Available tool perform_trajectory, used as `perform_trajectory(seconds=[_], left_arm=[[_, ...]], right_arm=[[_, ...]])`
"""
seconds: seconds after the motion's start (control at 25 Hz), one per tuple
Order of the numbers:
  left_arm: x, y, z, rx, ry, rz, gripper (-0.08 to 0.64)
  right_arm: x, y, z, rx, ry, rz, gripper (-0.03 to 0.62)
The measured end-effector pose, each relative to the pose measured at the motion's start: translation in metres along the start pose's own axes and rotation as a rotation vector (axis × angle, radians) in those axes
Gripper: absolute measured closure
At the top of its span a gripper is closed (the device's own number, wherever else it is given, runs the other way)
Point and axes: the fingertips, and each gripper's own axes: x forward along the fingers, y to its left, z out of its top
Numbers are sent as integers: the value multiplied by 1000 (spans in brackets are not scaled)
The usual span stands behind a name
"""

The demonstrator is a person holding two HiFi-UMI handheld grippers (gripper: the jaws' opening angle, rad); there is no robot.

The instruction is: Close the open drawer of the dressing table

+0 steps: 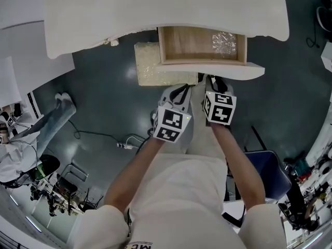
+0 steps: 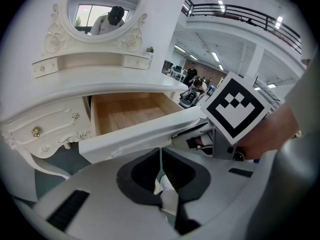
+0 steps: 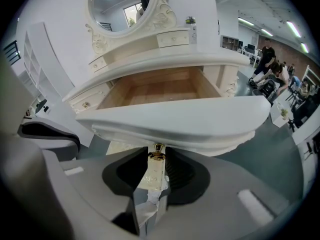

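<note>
**Item: dressing table drawer, open, both grippers at its front**

1. Dressing table (image 1: pixel 155 9): white and carved. I see its oval mirror (image 2: pixel 105 6) from the left gripper view.
2. Drawer (image 1: pixel 199 44): pulled well out from under the tabletop, with its bare wood floor showing. A patch of crinkled clear wrap (image 1: pixel 224 41) lies in its right rear corner.
3. Drawer front (image 1: pixel 228 70): a curved white panel facing me. A gold knob (image 3: pixel 157 152) sits under its middle.
4. Right gripper (image 3: pixel 157 158): angled down at the drawer front. I read its jaws as closed on the gold knob, a pad against each side.
5. Left gripper (image 2: pixel 160 156): just beside the right one, its tips close under the drawer front's lower edge. Its jaws are together with only a hairline slit, and they grip nothing. I cannot tell whether it touches the panel.
6. Pale cushion (image 1: pixel 150 64): on the floor under the table, left of the drawer.
7. Person (image 1: pixel 41 128): on the floor, well apart at the left.
</note>
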Motion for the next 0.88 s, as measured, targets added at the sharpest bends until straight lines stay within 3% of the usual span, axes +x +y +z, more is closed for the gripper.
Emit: perform_trajectory(seconds=[0.88], left_arm=[[9,8,10,-44,-4,33,537]], right_arm=[[20,-3,45,-20,-34,26,489]])
